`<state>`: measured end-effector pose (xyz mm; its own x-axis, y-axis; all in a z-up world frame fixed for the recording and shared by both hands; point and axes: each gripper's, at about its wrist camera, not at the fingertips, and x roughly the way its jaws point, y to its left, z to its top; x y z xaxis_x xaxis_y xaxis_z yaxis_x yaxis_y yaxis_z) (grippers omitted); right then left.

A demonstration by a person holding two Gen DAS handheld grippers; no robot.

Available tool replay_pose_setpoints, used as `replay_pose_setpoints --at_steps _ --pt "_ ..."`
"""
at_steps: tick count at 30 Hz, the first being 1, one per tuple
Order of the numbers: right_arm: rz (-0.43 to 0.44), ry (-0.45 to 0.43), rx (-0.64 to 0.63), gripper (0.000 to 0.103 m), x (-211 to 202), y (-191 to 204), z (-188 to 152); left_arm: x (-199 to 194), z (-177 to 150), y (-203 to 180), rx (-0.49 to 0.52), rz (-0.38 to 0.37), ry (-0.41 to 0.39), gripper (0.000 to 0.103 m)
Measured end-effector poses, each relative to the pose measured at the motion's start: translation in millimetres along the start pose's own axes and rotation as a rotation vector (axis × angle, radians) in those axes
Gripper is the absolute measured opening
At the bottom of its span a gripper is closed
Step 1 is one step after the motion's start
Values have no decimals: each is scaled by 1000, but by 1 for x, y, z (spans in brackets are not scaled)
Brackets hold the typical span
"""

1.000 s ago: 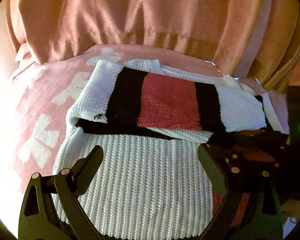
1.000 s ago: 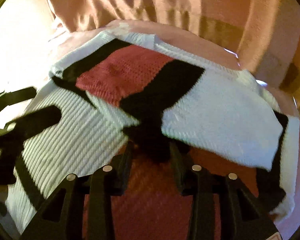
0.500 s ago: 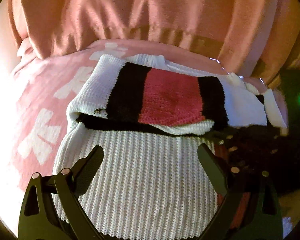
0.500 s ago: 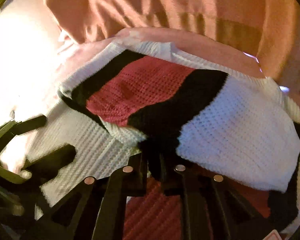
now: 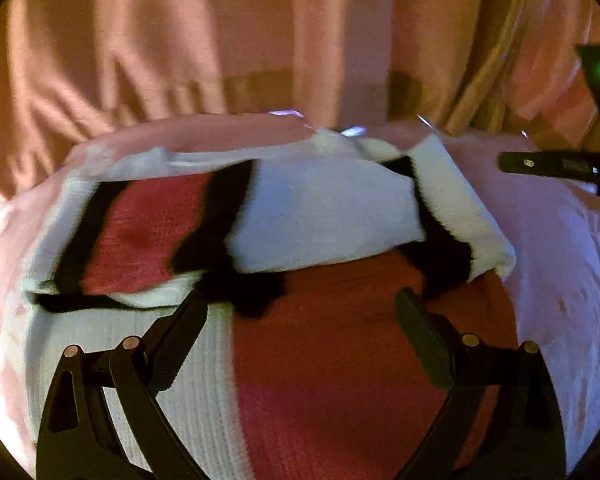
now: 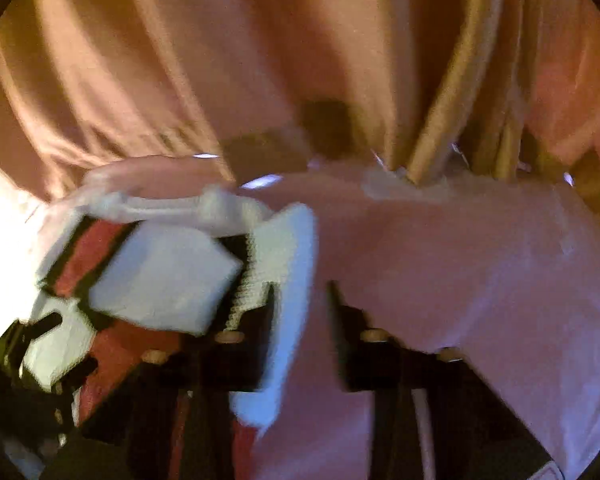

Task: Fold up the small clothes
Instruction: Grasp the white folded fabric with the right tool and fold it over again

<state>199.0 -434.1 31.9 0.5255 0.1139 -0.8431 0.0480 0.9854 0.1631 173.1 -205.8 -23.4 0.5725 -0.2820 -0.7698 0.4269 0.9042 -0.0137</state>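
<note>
A pink curtain hangs across the back, and in front of it the bench is spread with a pink cover. On that cover, near the middle, lies the sweater, a knit in white, black and red. Its upper part is already doubled over into a flap, while the lower body lies flat toward you. The cuffed sleeve end sits at the flap's right edge, a little rumpled. Your left gripper hovers over the line where the flap meets the body; its fingers are spread wide and hold nothing. Your right gripper is off the sweater's right edge, mostly over bare cover. Its fingers have just been closing to a narrow gap, and through the blur only the white edge shows beneath them, with nothing visibly pinched. The work looks about half done, and the next fold probably needs a clean, square edge. Before you grip, flatten that sleeve end so it lies inside the outline. Then take both layers of the knit at matching corners, one corner per gripper. Lift only enough to clear the cloth, since thick knit sags and drags the layer under it. Lay it down edge to edge, and let go only once it rests flat.
</note>
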Motion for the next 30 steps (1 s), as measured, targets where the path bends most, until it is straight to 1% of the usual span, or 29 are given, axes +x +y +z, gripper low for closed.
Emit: replay_pose_setpoints --at_steps 2,3,4,5,7,8,9,10,11,12,13,14,15,16,17,18,19,20,21,22,23,24,25,26,27,28,29,30 --pt "4 14 25 16 25 -6 7 20 0 -11 -17 -13 40 92" --pt "25 27 48 26 36 -8 10 30 -1 -14 -29 -11 64 92" --pt "47 44 72 31 48 -11 13 36 -3 -15 -36 -3 79 92" --pt "68 47 84 36 58 -11 15 41 -6 -16 -32 17 77 93" --pt "87 76 82 36 77 -8 19 42 -8 -20 3 43 52 94" --pt "92 79 79 27 80 -6 20 43 -9 -21 8 46 48 94" --pt "110 61 66 14 78 -1 24 42 -9 -20 10 46 45 94" --pt "95 9 54 13 67 3 28 43 -9 -20 12 45 44 95" --pt "94 -43 53 9 58 4 30 43 -9 -21 13 45 43 95" --pt "80 -70 62 8 53 2 31 43 -9 -20 13 44 42 96" --pt "43 -70 65 7 55 0 31 43 -10 -21 16 48 38 96" --pt "-47 -6 68 5 72 -8 27 42 -13 -22 23 52 33 97" --pt "-86 41 74 3 83 -15 25 42 -13 -23 27 57 29 97" --pt "-90 52 100 2 85 -22 20 41 -14 -23 28 61 27 97" --pt "-75 22 125 2 75 -21 19 41 -14 -23 26 62 27 97" --pt "-61 -12 133 5 64 -18 19 42 -13 -23 25 60 28 97" --pt "-35 -70 127 9 47 -9 21 43 -11 -23 24 58 28 97" --pt "-18 -96 114 14 38 -2 23 43 -11 -23 24 57 26 97" --pt "12 -112 89 24 33 9 27 43 -11 -23 25 57 23 97" --pt "19 -109 60 31 35 18 32 42 -12 -23 27 57 21 97" --pt "-4 -95 39 44 41 23 35 42 -12 -23 27 58 21 97" --pt "-43 -66 24 50 53 26 39 39 -16 -25 27 58 20 97" --pt "-72 -28 38 50 68 24 43 38 -17 -26 28 58 20 97" --pt "-74 -4 63 52 80 20 49 40 -16 -25 29 57 19 97" --pt "-52 26 95 54 91 17 51 40 -16 -24 27 56 16 97" --pt "-34 52 119 54 103 15 51 40 -17 -25 26 55 13 97" --pt "-30 62 112 39 108 16 50 41 -17 -25 26 54 12 97" --pt "-5 59 97 19 111 20 49 42 -16 -24 26 52 12 97"
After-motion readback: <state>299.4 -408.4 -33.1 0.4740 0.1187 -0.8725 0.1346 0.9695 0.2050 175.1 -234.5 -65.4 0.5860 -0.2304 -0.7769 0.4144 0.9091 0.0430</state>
